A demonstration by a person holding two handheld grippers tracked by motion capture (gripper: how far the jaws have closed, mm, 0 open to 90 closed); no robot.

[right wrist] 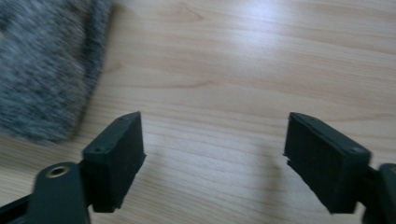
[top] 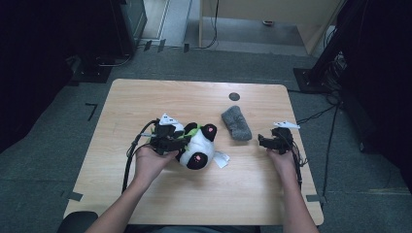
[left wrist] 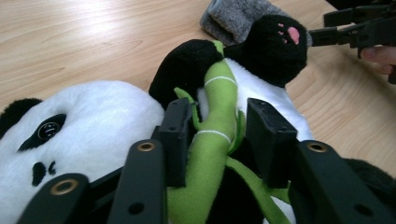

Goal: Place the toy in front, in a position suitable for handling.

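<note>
A black-and-white panda plush lies on its back at the middle of the wooden table, hugging a green bamboo stalk. My left gripper reaches in from the plush's left. In the left gripper view its jaws are shut on the stalk, with the panda's face to the left of them. A grey fuzzy sock lies to the right of the panda. My right gripper hovers just right of the sock, open over bare wood, with the sock at its left.
A white tag sticks out beside the panda's lower foot. A small dark disc sits near the table's far edge. Cables trail from both grippers over the table. Dark equipment stands on the floor around the table.
</note>
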